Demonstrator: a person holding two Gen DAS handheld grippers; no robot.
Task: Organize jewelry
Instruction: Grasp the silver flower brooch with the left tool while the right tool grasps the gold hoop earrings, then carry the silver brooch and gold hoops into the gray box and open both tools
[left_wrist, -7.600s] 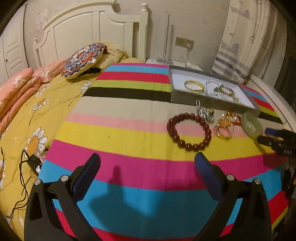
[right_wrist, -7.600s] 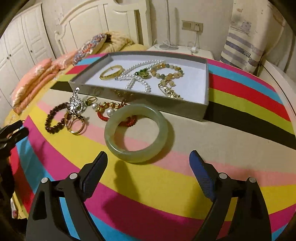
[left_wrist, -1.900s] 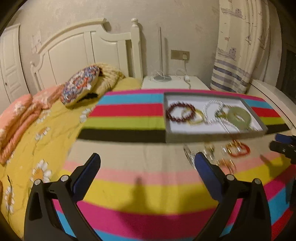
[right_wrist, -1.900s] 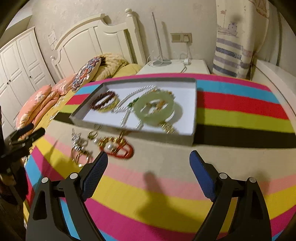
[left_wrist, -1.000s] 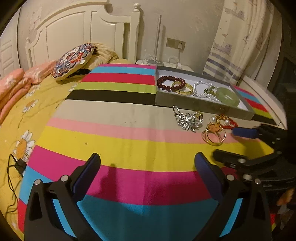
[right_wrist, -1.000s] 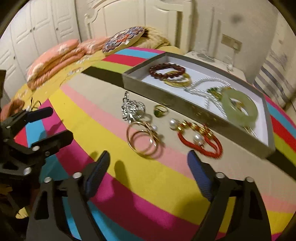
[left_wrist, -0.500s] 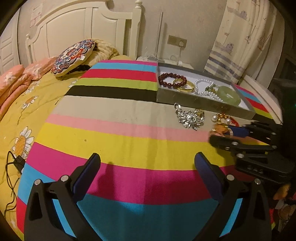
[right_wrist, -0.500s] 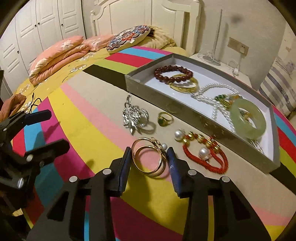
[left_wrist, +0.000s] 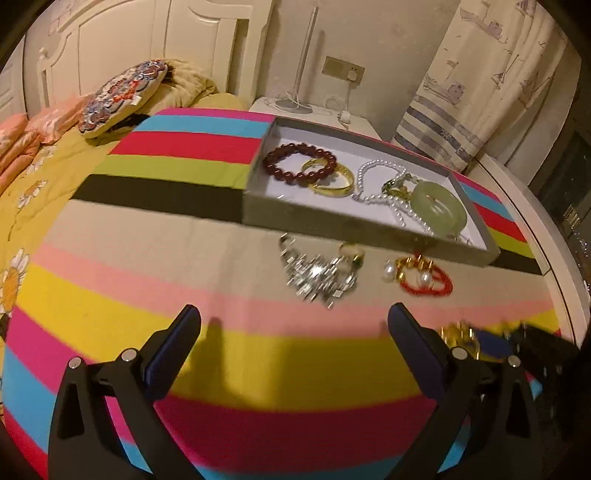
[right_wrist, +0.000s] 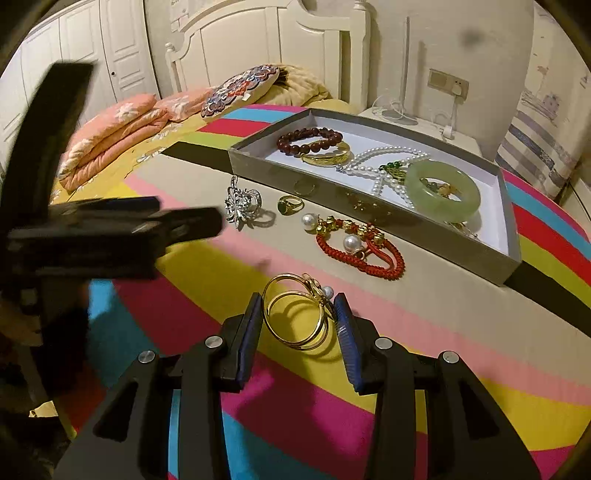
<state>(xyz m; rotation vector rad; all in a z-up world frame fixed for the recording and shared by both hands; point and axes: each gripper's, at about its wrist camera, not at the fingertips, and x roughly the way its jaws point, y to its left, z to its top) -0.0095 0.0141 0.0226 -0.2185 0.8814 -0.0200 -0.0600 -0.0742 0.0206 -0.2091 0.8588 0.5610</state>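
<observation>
My right gripper (right_wrist: 298, 312) is shut on the gold bangles (right_wrist: 295, 317) and holds them above the striped cloth; it shows blurred in the left wrist view (left_wrist: 480, 341). The grey tray (right_wrist: 369, 210) holds a dark red bead bracelet (right_wrist: 309, 140), a gold bangle (right_wrist: 327, 157), a pearl necklace (right_wrist: 373, 162) and a jade bangle (right_wrist: 441, 188). On the cloth in front of the tray lie a silver brooch (right_wrist: 242, 203), a green-stone ring (right_wrist: 290, 204) and a red cord bracelet with pearls (right_wrist: 360, 243). My left gripper (left_wrist: 293, 349) is open and empty above the cloth.
The striped cloth (left_wrist: 184, 258) covers the round table. A bed with a yellow quilt (left_wrist: 33, 173) and a patterned cushion (left_wrist: 122, 98) lies to the left. A nightstand (left_wrist: 317, 110) and a curtain (left_wrist: 491, 74) stand behind the tray.
My right gripper has closed on the gold bangles and lifted them off the cloth. My left gripper has moved closer to the tray.
</observation>
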